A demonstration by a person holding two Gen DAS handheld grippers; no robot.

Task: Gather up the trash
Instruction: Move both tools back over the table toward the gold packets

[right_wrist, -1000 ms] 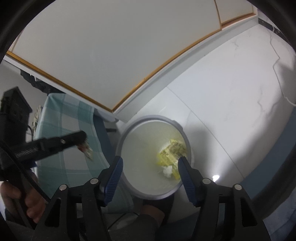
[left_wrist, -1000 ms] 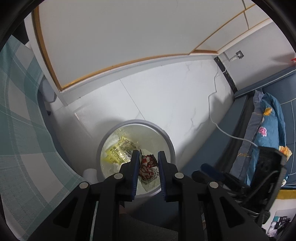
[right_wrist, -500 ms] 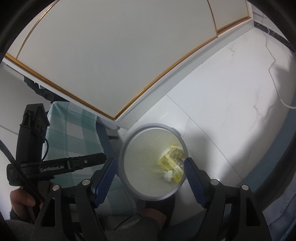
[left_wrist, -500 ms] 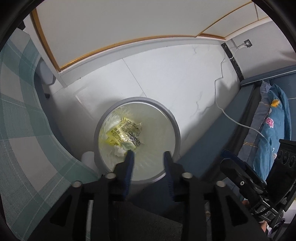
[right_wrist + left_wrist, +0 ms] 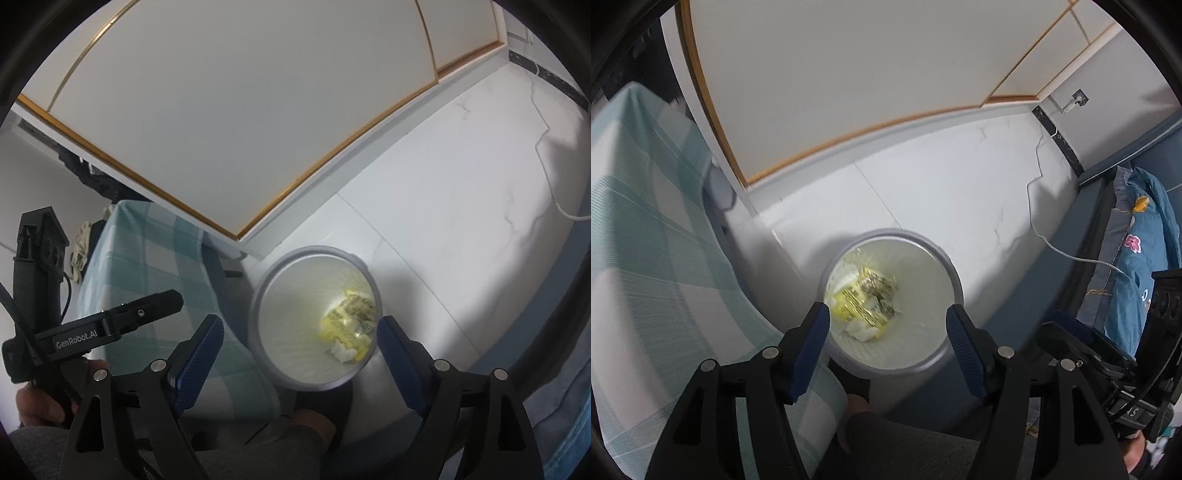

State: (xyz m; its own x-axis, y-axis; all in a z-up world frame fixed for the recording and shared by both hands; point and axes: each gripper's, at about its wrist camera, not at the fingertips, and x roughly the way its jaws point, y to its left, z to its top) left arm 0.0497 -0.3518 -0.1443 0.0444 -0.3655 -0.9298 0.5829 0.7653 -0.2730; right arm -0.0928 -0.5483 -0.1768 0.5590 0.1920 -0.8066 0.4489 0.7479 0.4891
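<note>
Above the bin (image 5: 955,291), left hand-held gripper (image 5: 888,326) empty

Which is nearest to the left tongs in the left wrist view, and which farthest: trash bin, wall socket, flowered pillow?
1. Trash bin, directly below the open left tongs.
2. Flowered pillow, off to the right.
3. Wall socket, far upper right on the wall.

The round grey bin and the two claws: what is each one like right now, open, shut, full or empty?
Round grey trash bin: upright, no lid, holding trash at the bottom.
Crumpled yellow wrapper: lying inside the bin.
Left claw: open, nothing between its jaws, which have just been opening.
Right claw: open and empty, jaws just widened too.
</note>
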